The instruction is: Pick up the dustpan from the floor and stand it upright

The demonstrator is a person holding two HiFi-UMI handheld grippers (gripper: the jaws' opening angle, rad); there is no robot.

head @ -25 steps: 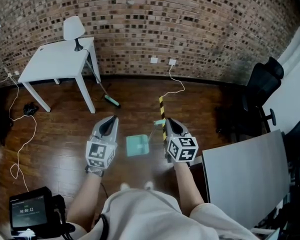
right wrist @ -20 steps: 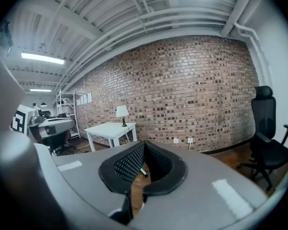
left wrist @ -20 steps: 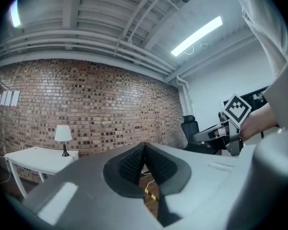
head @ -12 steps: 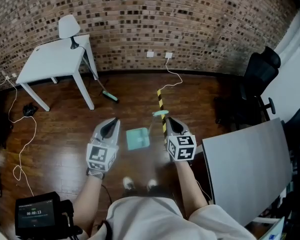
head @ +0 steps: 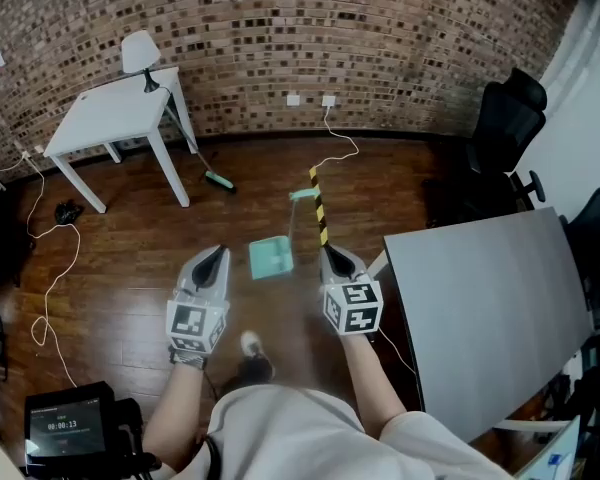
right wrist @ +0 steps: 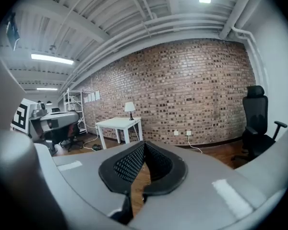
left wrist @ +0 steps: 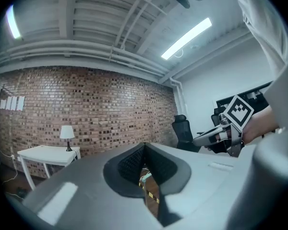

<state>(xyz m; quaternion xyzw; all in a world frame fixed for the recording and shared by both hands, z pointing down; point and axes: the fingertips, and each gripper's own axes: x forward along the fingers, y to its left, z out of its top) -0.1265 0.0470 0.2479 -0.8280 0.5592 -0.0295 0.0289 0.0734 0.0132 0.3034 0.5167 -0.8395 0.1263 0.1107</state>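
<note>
The teal dustpan (head: 270, 258) lies flat on the wooden floor, and its long handle (head: 302, 196) runs away toward the wall. In the head view it sits between the tips of my two grippers, which are held above the floor on either side. My left gripper (head: 216, 258) is shut with nothing in it, and so is my right gripper (head: 332, 256). In the left gripper view the jaw tips (left wrist: 144, 146) meet, and a sliver of teal shows below them. The right gripper view has its jaw tips (right wrist: 144, 143) closed on nothing.
A black-and-yellow striped pole (head: 320, 208) lies beside the dustpan handle. A broom (head: 218, 179) leans by the white table (head: 110, 118), which carries a lamp (head: 140, 53). A grey table (head: 480, 308) stands close on the right, with a black chair (head: 500, 128) beyond it. Cables (head: 50, 288) trail at the left.
The person has stepped, and both grippers moved together across the room. In the head view the dustpan went from between the gripper bodies to level with their tips. Both grippers stayed shut.
</note>
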